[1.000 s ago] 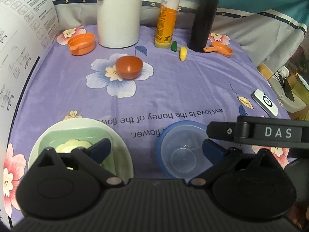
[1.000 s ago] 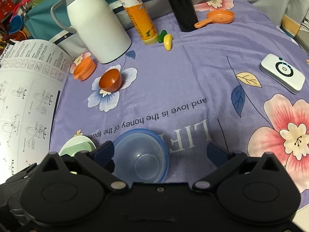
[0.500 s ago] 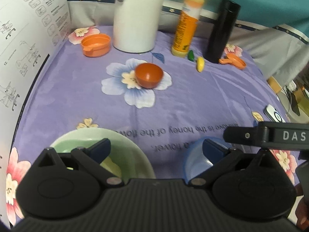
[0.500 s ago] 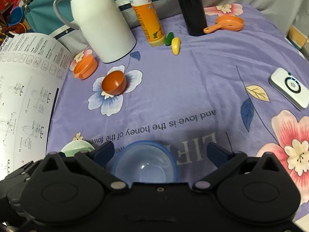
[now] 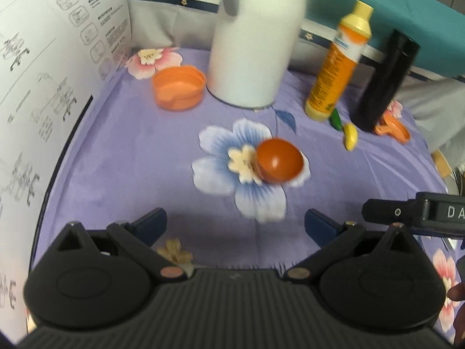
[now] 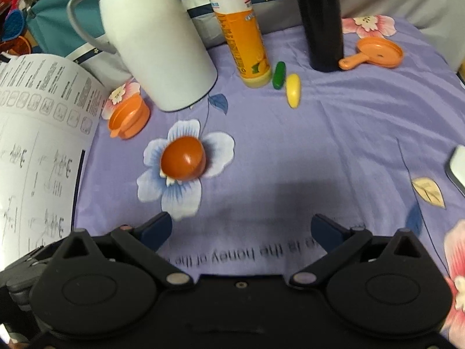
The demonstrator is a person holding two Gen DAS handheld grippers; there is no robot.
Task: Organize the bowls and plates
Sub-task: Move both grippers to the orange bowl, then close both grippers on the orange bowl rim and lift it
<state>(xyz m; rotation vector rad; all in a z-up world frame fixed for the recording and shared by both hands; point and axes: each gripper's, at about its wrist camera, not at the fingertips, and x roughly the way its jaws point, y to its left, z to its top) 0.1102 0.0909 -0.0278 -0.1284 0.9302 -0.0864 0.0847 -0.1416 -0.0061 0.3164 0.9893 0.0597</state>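
Observation:
A small dark-orange bowl [image 5: 279, 160] [image 6: 183, 161] sits on a blue flower print in the middle of the purple cloth. A light-orange spouted cup [image 5: 178, 88] [image 6: 128, 116] stands farther back on the left. My left gripper [image 5: 235, 226] is open and empty, a short way in front of the orange bowl. My right gripper [image 6: 241, 229] is also open and empty, in front and to the right of that bowl. The right gripper's body [image 5: 418, 215] shows at the right edge of the left wrist view. No blue bowl or green plate shows in either view.
A white thermos jug [image 6: 154, 46], an orange bottle [image 6: 241, 29] and a black flask [image 6: 319, 17] stand along the back. A small orange pan [image 6: 377, 52], green and yellow toy pieces [image 6: 286, 85], a white device [image 6: 457, 168] and a printed sheet [image 5: 43, 87] lie around.
Both grippers have moved forward toward the back of the table. The blue bowl and the green plate have dropped out of view below them. The orange bowl is now closer.

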